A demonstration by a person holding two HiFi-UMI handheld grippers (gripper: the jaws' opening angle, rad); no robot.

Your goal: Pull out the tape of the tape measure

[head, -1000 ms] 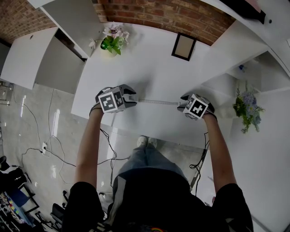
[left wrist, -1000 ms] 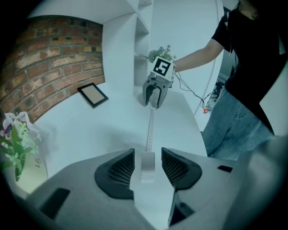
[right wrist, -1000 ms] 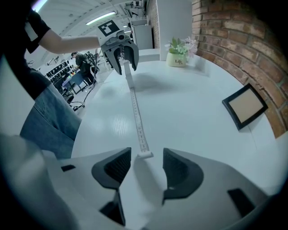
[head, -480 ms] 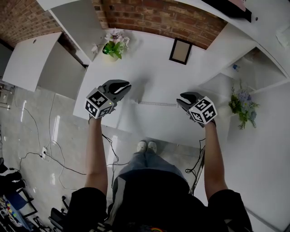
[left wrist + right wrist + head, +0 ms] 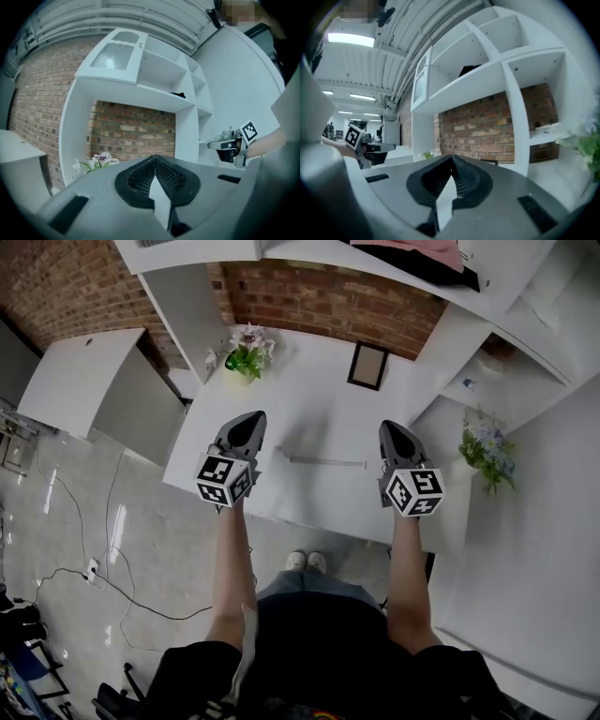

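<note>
The tape measure's pulled-out tape (image 5: pixel 323 461) lies flat as a thin pale strip on the white table (image 5: pixel 309 409), between the two grippers and free of both. My left gripper (image 5: pixel 247 420) hangs above the table to the left of the strip, jaws shut with nothing between them. My right gripper (image 5: pixel 390 429) hangs to the right of it, likewise shut and empty. In the left gripper view the shut jaws (image 5: pixel 154 160) point level at the brick wall, with the right gripper (image 5: pixel 230 145) off to the side. In the right gripper view the jaws (image 5: pixel 451 161) are shut too.
A potted flower (image 5: pixel 246 354) stands at the table's back left and a small picture frame (image 5: pixel 367 366) at the back. Another plant (image 5: pixel 486 451) sits on the white shelving at the right. White shelves (image 5: pixel 154 75) and a brick wall (image 5: pixel 328 296) rise behind the table.
Both grippers have let go of the tape measure, lifted off the table and drawn back toward the person. Their jaws went from open to shut. The tape stays stretched on the table.
</note>
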